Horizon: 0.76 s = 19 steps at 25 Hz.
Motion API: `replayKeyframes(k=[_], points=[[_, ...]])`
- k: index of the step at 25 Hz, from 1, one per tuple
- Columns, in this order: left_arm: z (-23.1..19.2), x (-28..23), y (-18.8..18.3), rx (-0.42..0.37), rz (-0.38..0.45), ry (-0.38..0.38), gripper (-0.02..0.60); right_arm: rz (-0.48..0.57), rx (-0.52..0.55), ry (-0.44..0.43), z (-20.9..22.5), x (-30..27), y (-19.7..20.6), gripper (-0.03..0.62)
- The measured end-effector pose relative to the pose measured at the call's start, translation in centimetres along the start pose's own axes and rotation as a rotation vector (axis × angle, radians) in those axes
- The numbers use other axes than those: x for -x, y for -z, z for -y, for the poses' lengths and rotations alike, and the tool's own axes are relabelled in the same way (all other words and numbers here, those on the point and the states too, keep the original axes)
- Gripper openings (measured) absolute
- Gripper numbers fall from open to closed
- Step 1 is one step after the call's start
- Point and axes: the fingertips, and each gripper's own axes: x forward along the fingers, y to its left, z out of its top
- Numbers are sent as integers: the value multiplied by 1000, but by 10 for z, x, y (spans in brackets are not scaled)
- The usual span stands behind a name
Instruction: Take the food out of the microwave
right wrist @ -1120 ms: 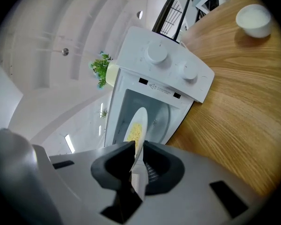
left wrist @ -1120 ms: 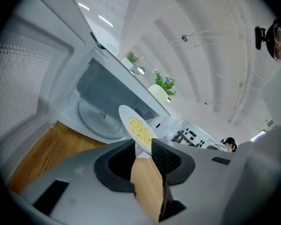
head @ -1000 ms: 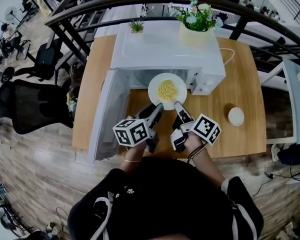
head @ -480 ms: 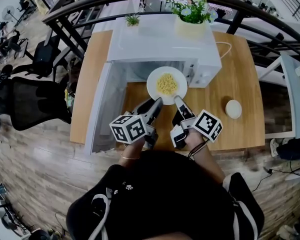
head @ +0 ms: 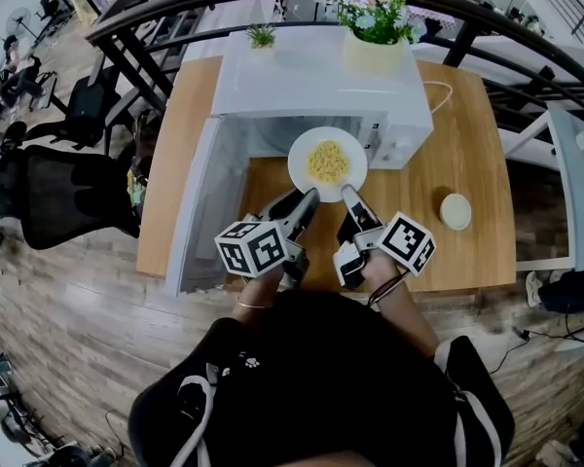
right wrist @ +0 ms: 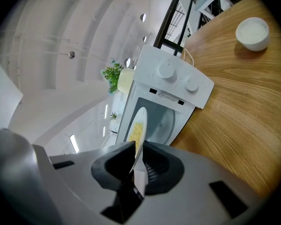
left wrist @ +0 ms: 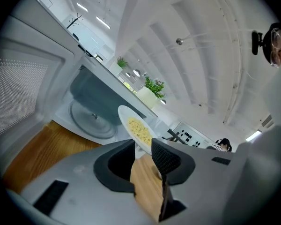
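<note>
A white plate (head: pixel 327 163) of yellow food (head: pixel 325 161) hangs just in front of the open white microwave (head: pixel 311 76), above the wooden table (head: pixel 462 115). My right gripper (head: pixel 347 194) is shut on the plate's near rim; in the right gripper view the plate (right wrist: pixel 139 125) stands edge-on between the jaws of this gripper (right wrist: pixel 136 156). My left gripper (head: pixel 309 198) is at the plate's near-left rim. In the left gripper view its jaws (left wrist: pixel 143 146) stand apart, bare wood shows between them, and the plate (left wrist: pixel 131 125) lies just past the tips. The glass turntable (left wrist: pixel 91 121) is bare.
The microwave door (head: pixel 202 212) swings out to the left, beside my left gripper. A small white bowl (head: pixel 456 211) sits on the table at the right. A flower pot (head: pixel 378 37) and a small plant (head: pixel 261 37) stand on the microwave. A black chair (head: pixel 63 197) is left of the table.
The view has shifted a little. The plate and both grippers have hardly moved and stay in front of the microwave opening.
</note>
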Motion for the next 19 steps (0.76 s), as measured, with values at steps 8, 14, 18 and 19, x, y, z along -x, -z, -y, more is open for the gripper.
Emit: replayKeyframes(k=[8,14,18,19], points=[[-1,-1,2,-2,-6,0,107,1,-10,1,3,0,0,49],[0,-2,1,-3,-8,2,107,1,-8,1,3,0,0,49],[-2,-3,2,0,-10,3,107,-1,-10,1,4,-2,0,49],[-3,-3,2,1,-11,3,107,-1,-11,1,4,-2,0,49]])
